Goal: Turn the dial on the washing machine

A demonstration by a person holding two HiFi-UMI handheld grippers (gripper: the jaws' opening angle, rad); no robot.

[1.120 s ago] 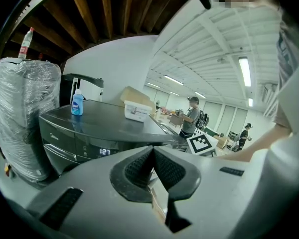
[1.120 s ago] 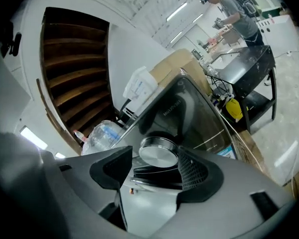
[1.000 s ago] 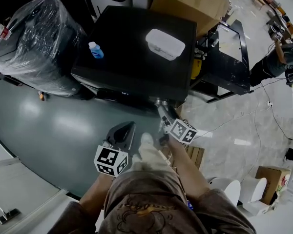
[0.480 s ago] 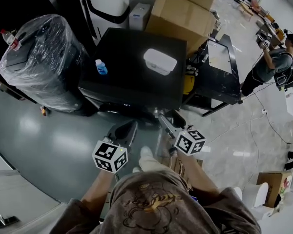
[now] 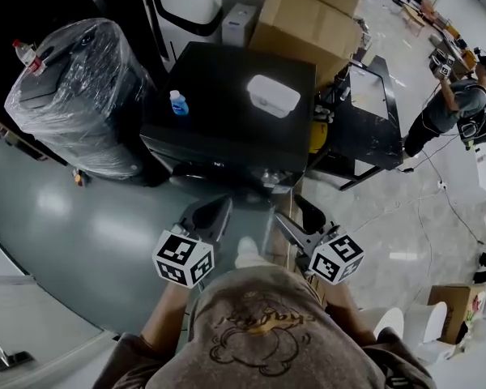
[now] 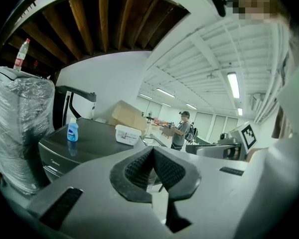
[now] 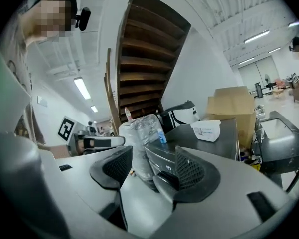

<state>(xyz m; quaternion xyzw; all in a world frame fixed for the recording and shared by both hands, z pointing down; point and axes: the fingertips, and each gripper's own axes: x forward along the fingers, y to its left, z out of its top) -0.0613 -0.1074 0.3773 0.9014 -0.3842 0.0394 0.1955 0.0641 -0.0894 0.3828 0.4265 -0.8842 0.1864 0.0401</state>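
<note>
left gripper [image 6: 153,154]: jaws pressed together with nothing between them; held short of the washing machine's front, touching nothing.
right gripper [image 7: 148,167]: jaws spread and empty; the machine's front panel shows beyond the gap, well apart from the pads.
floor [image 5: 81,225]: glossy grey-green under the grippers and to the left; pale shiny tile to the right.
washing machine [image 5: 227,128]: black and flat-topped, straight ahead of both grippers.
dial [image 5: 267,175]: a small pale glint on the front panel near the front right corner, too small to read; neither gripper touches it.
blue bottle [image 5: 177,102]: upright near the left edge of the machine's top.
white box [image 5: 273,96]: lies toward the back right corner of the top, well apart from the bottle.
wrapped bundle [image 5: 73,87]: clear film over a dark bulk, just beside the machine's left side; a small bottle [image 5: 28,55] stands on it.
black frame [image 5: 371,112]: beside the machine's right side.
cardboard box [image 5: 308,14]: behind the machine's back right corner.
room: white wall, strip lights, dark wooden underside of stairs overhead.
bystander [image 5: 458,104]: standing far off to the right.
</note>
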